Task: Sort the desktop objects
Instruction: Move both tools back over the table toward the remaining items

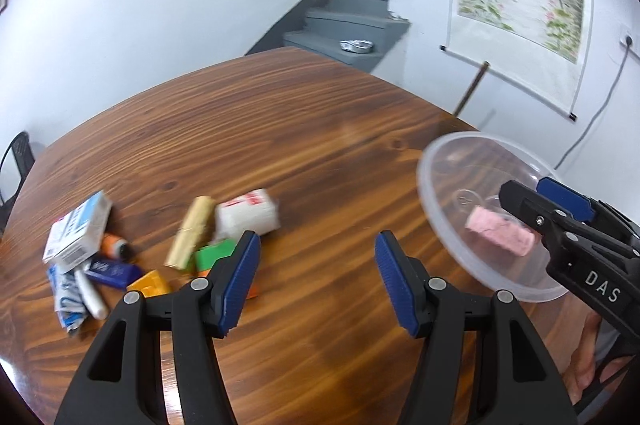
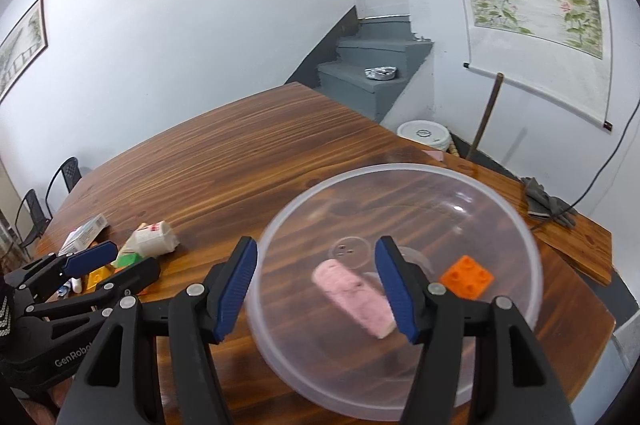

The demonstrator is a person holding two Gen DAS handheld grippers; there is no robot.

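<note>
My left gripper (image 1: pixel 316 281) is open and empty above the wooden table (image 1: pixel 300 129). Left of it lies a pile: a white tissue pack (image 1: pixel 248 211), a beige block (image 1: pixel 192 231), a green block (image 1: pixel 214 253), an orange brick (image 1: pixel 150 283), a white-blue box (image 1: pixel 78 227), tubes and a packet. My right gripper (image 2: pixel 316 289) is open over a clear plastic bowl (image 2: pixel 400 168). In the bowl lie a pink block (image 2: pixel 352 291) and an orange brick (image 2: pixel 466 277). The pink block reaches under the right finger, and the pads do not press on it. The left wrist view shows the bowl (image 1: pixel 421 181) at the right.
Grey gloves (image 2: pixel 548 201) lie near the table's right edge. A white bucket (image 2: pixel 422 135) stands on the floor beyond the far corner. Grey stairs (image 2: pixel 372 65) rise behind, and dark chairs (image 2: pixel 68 177) stand at the left end. A stick and a cable hang by the right wall.
</note>
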